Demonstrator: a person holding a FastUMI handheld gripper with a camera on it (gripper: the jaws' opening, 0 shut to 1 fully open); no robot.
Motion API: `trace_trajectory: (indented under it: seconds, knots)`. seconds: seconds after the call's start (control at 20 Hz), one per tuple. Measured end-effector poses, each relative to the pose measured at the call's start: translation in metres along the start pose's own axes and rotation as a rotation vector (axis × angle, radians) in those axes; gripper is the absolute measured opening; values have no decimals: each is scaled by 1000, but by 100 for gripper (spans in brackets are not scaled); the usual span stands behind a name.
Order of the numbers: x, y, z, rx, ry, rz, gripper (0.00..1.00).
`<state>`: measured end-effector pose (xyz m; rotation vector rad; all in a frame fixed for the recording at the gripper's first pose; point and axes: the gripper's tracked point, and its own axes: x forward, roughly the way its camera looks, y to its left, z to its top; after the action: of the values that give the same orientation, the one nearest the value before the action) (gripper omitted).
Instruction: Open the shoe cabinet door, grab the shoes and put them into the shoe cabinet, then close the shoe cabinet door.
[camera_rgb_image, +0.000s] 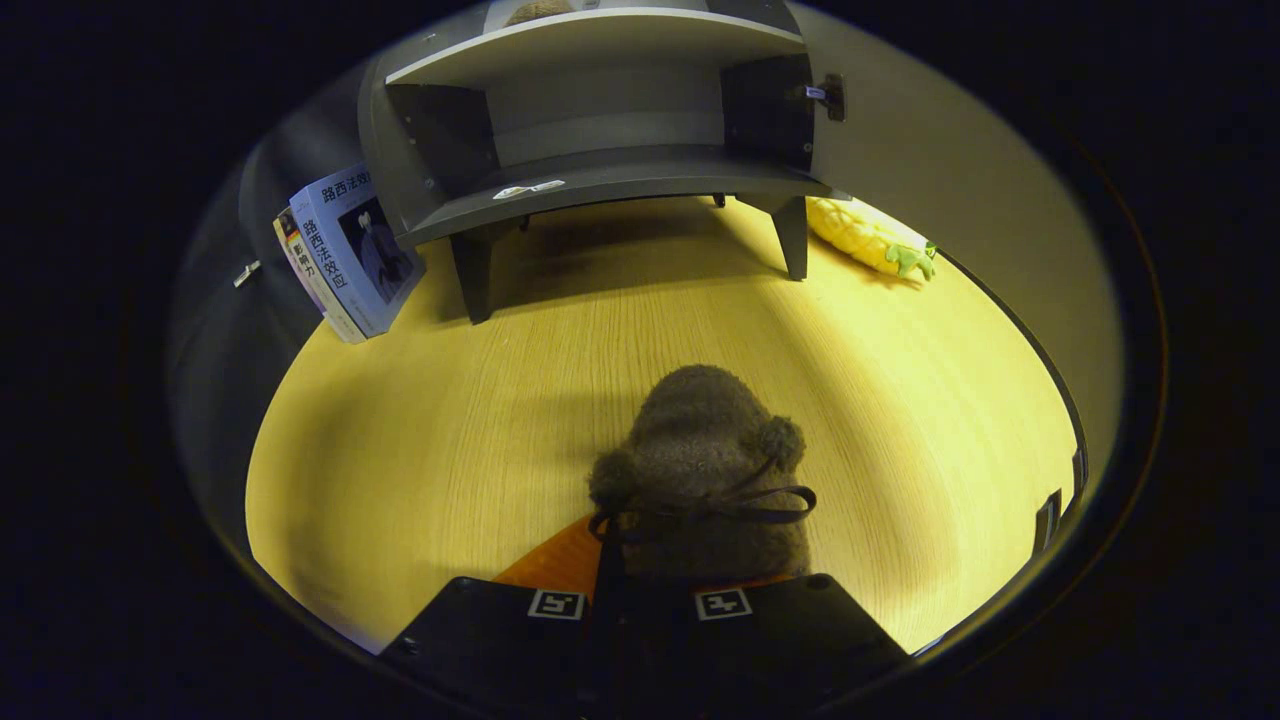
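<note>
Looking along the tool (640, 600): its two fingers sit close together, both pressed on the heel of a fuzzy brown shoe (700, 470) with a dark lace bow, toe aimed at the shoe cabinet (600, 130). The shoe is over the yellow wooden desk (420, 440), well short of the cabinet, whose door (960, 200) stands swung open. Left of the cabinet lean some books (345, 250); right of it, by the door, lies a corn toy (865, 235).

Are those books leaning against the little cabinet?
Touching. The gripper view shows the books propped against the open shoe cabinet's side wall, no gap showing.
</note>
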<state>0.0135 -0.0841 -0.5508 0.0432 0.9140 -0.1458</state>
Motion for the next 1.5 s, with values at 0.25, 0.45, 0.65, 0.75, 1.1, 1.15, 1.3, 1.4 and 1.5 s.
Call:
trace_trajectory:
  seconds: [0.25, 0.45, 0.65, 0.75, 1.1, 1.15, 1.3, 1.4, 1.5]
  knots:
    - [7, -2, 5, -15, -58, 1, 25]
    - [12, -3, 11, -20, -90, -9, 5]
    - [11, -3, 10, 35, -79, 2, 5]
    - [10, -3, 10, 17, -81, -7, 5]
    - [-30, 5, 34, -17, -121, 3, 5]
    - [-41, 4, 45, -23, -128, -1, 5]
    - [-78, 4, 85, -9, -169, 7, 5]
    - [-104, -1, 118, 24, -204, 3, 5]
    - [-126, -4, 147, 24, -236, -10, 5]
